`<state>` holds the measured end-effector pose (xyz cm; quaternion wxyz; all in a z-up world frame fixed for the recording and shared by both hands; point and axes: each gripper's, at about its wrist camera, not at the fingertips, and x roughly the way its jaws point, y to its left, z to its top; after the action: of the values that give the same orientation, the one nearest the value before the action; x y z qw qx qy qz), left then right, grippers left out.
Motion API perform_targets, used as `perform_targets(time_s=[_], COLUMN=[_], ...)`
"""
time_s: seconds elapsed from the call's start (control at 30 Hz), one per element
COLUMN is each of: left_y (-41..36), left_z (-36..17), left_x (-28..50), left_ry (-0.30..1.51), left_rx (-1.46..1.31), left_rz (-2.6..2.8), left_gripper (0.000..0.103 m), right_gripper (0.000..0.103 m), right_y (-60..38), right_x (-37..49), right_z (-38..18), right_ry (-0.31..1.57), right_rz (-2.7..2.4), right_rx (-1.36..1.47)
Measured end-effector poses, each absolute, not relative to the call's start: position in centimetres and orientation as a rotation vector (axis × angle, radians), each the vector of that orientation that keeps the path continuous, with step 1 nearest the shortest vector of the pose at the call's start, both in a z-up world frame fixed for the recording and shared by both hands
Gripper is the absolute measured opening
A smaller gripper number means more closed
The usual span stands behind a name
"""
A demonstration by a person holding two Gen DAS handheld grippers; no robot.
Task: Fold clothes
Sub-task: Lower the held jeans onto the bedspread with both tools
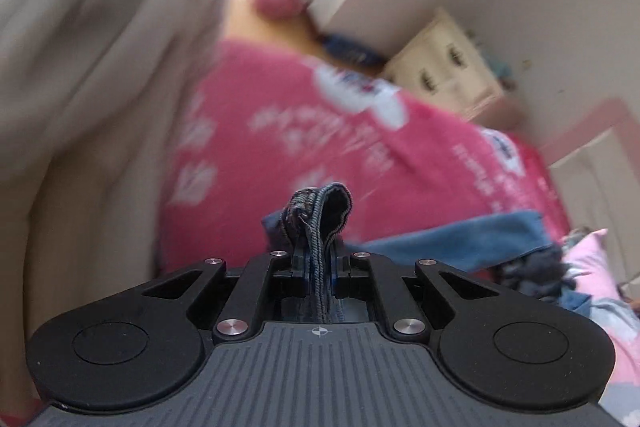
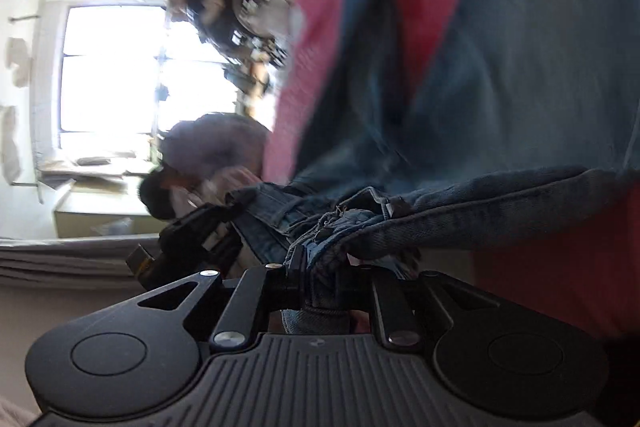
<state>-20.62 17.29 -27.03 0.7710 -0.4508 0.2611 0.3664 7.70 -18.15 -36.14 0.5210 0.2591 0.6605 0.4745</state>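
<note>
One pink bedspread (image 1: pixel 320 131) with white print fills the middle of the left wrist view, heavily blurred; one beige curtain-like mass (image 1: pixel 80 47) covers the left third, too smeared to identify; one pair of jeans (image 2: pixel 520 67), spread across the right half of the right wrist view and lying as a blue strip (image 1: pixel 460 235) at lower right of the left one; one cream drawer unit (image 1: pixel 444 75) at upper right against the wall, four dark handles countable; one bright window (image 2: pixel 120 79) at left of the right wrist view, blown out; a pale pink item (image 1: pixel 592 259) cut off at the right edge.

Clutter at top centre of both views is unreadable; one dark device (image 2: pixel 196 239) just left of the denim, partly hidden.

Two grippers. Left gripper (image 1: pixel 320 259): jaws nearly together, pinching a stitched denim seam that sticks up past the tips. Right gripper (image 2: pixel 324 267): jaws a narrow gap apart, clamped on a thick bunched denim edge.
</note>
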Motion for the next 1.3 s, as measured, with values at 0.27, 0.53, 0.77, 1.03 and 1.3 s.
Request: perform_targets(time_s=[0.27, 0.53, 0.77, 1.03, 1.3], left_y=[14.2, 14.2, 13.3, 14.2, 9.7], left_z=[-30.4, -27.3, -24.2, -27.0, -26.9], left_x=[-23.4, -22.6, -23.8, -24.2, -26.0], left_ry=[0.792, 0.893, 0.827, 0.891, 0.828], left_rx=[-0.856, -0.857, -0.897, -0.908, -0.857], left_rz=[0.808, 0.877, 0.973, 0.981, 0.866], left_gripper=[0.011, 0.040, 0.056, 0.057, 0.057], right_gripper=[0.015, 0.017, 0.018, 0.023, 0.039], right_y=[-18.3, -18.6, -20.7, -20.5, -21.8], right_x=[4.5, 2.9, 4.2, 5.1, 1.4], right_z=[-35.7, -36.0, -37.2, -39.1, -39.7], right_ry=[1.693, 1.782, 1.935, 2.079, 2.012], right_rz=[1.146, 1.213, 1.209, 1.094, 1.009], right_rx=[0.459, 0.371, 0.344, 0.385, 0.334])
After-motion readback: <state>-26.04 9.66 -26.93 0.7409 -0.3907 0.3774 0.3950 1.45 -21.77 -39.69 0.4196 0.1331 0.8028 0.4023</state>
